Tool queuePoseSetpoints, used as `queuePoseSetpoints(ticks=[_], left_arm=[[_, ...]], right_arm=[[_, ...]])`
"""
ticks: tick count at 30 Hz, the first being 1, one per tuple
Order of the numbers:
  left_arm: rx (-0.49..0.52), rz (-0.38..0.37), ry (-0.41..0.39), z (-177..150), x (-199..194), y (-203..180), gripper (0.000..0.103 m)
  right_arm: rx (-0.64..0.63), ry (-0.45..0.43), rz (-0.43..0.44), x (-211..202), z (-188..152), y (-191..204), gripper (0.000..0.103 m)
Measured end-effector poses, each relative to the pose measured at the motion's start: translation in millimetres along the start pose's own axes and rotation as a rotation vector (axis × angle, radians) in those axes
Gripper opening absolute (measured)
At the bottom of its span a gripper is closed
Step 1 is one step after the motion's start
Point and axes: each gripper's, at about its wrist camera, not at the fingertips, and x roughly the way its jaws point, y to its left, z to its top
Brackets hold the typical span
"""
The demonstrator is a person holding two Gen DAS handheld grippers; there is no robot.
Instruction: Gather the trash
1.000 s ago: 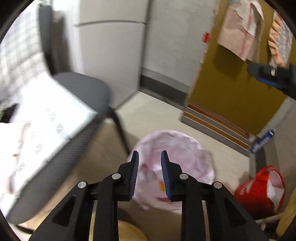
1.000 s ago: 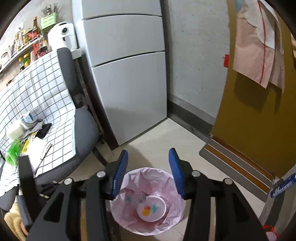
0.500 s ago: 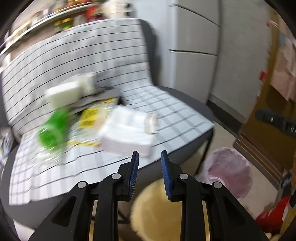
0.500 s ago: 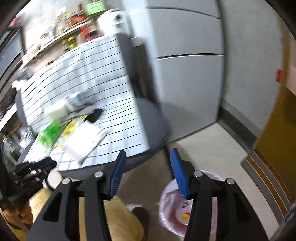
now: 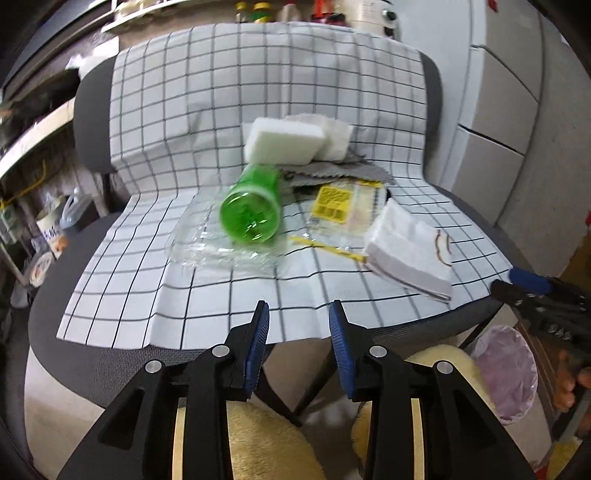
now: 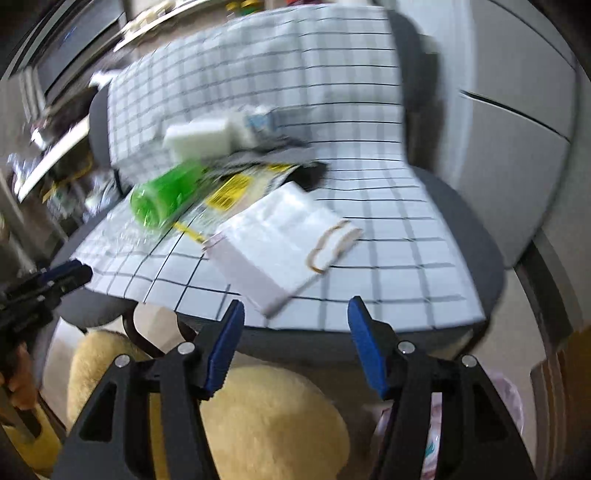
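Note:
Trash lies on a checked cloth (image 5: pixel 147 280) over a grey chair: a green plastic bottle (image 5: pixel 253 210) on its side, clear plastic wrap (image 5: pixel 218 247), a yellow-labelled packet (image 5: pixel 345 206), a white paper bag (image 5: pixel 410 247) and white foam blocks (image 5: pixel 284 142). The right wrist view shows the bottle (image 6: pixel 166 195) and paper bag (image 6: pixel 280 243) too. My left gripper (image 5: pixel 298 332) is open and empty at the seat's front edge. My right gripper (image 6: pixel 295 328) is open wide and empty, in front of the paper bag. A pink-lined trash bin (image 5: pixel 506 373) stands on the floor to the right.
A grey fridge (image 5: pixel 517 110) stands right of the chair. Shelves with jars (image 5: pixel 258 7) run behind it. Cluttered shelving (image 5: pixel 33 206) is at the left. Yellow fuzzy slippers (image 6: pixel 258 417) are below the grippers.
Both grippers have swung left and up, from over the trash bin to facing the chair seat with its trash. The left jaws have opened a little.

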Motion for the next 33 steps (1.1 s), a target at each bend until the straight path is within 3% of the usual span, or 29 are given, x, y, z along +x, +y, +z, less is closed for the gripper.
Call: queuePoseSetpoints(ticks=[5, 16, 19, 25, 27, 29, 31, 33], left_arm=[[-0.029, 0.006, 0.015, -5, 8, 12, 0.036], [-0.023, 0.027, 0.043, -1, 29, 10, 0.036], [-0.013, 0.036, 0.049, 1, 33, 6, 0.036], [0.007, 0.050, 0.061, 0, 35, -3, 0.036], [0.009, 0.050, 0.059, 1, 33, -4, 0.036], [0.012, 0.050, 0.055, 1, 32, -6, 0.036], [0.014, 0.046, 0.052, 2, 29, -7, 0.036], [0.019, 0.040, 0.047, 1, 24, -9, 0.036]], right_arm=[[-0.061, -0.005, -0.032, 34, 20, 5, 0.058], [0.067, 0.009, -0.009, 101, 51, -57, 0.056], [0.095, 0.015, 0.033, 115, 53, -67, 0.046], [0.048, 0.024, 0.050, 119, 49, -66, 0.040], [-0.002, 0.028, 0.042, 113, 44, -60, 0.029], [-0.024, 0.029, 0.062, 108, 39, -57, 0.010], [-0.016, 0.026, 0.096, 105, 37, -57, 0.001], [-0.009, -0.010, 0.067, 95, 37, -59, 0.001]])
